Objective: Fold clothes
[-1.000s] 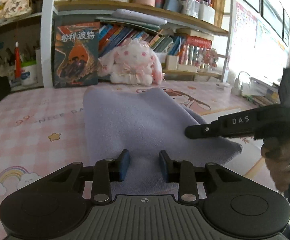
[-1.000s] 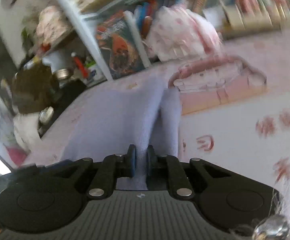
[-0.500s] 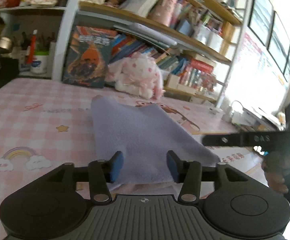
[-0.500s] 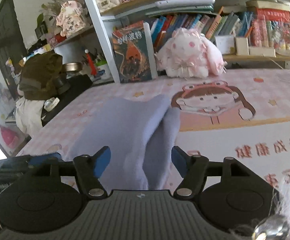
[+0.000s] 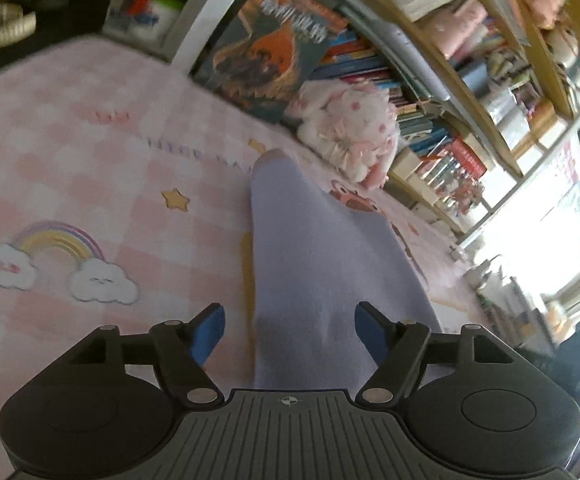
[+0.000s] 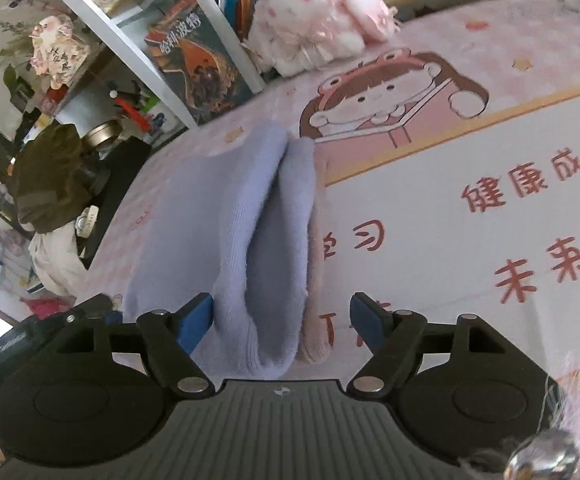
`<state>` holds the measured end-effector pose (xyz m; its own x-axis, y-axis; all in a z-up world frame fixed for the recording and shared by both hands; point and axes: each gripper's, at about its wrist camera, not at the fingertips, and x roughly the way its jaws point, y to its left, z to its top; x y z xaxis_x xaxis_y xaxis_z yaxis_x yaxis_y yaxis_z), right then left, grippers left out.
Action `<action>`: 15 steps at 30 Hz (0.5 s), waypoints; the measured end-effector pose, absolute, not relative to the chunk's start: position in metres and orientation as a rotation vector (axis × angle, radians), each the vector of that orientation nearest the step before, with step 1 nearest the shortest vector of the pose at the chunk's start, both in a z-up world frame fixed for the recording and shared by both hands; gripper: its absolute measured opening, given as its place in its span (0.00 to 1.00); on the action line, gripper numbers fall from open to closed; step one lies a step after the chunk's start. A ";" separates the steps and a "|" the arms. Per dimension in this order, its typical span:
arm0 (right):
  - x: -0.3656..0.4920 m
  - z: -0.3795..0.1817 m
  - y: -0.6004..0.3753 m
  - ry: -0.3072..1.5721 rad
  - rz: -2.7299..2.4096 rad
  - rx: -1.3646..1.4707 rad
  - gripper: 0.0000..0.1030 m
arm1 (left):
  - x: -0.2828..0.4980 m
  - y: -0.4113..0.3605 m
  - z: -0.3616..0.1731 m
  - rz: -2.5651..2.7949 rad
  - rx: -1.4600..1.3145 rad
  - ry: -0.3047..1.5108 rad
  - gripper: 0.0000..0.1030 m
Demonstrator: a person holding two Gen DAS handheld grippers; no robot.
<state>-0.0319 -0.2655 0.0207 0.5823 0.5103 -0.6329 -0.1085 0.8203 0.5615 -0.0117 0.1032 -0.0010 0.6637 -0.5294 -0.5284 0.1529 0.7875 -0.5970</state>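
A folded lavender fleece garment (image 5: 321,264) lies on the pink patterned desk mat (image 5: 70,152). My left gripper (image 5: 291,334) is open, its blue pads spread wide above the garment's near end, holding nothing. In the right wrist view the same garment (image 6: 246,216) shows two folded layers with a crease between them. My right gripper (image 6: 282,322) is open and empty, its pads on either side of the garment's near edge. The left gripper's black body (image 6: 30,332) shows at the lower left of the right wrist view.
A pink-and-white plush bunny (image 5: 349,128) and an upright book (image 5: 266,48) stand at the back of the desk by crowded bookshelves (image 5: 469,80). A dark bag (image 6: 50,176) sits at the desk's left end. The mat has a cartoon girl print (image 6: 389,96).
Both grippers have opened wide and let go of the garment. The right gripper was shut on the fold one second ago. Both cameras have tilted and pulled back.
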 end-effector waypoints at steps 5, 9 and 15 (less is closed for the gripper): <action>-0.017 0.013 -0.259 0.927 0.394 0.554 0.60 | 0.005 0.097 -0.013 -0.443 -0.589 0.800 0.71; -0.006 0.011 -0.252 0.948 0.403 0.542 0.54 | 0.012 0.089 -0.021 -0.462 -0.608 0.818 0.70; -0.013 0.021 -0.242 0.861 0.426 0.421 0.31 | 0.000 0.076 -0.011 -0.453 -0.510 0.769 0.50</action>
<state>-0.0129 -0.2422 0.0207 0.5789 0.5177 -0.6300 -0.1871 0.8363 0.5153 0.0004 0.0760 -0.0108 0.6359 -0.5566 -0.5347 0.1980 0.7872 -0.5840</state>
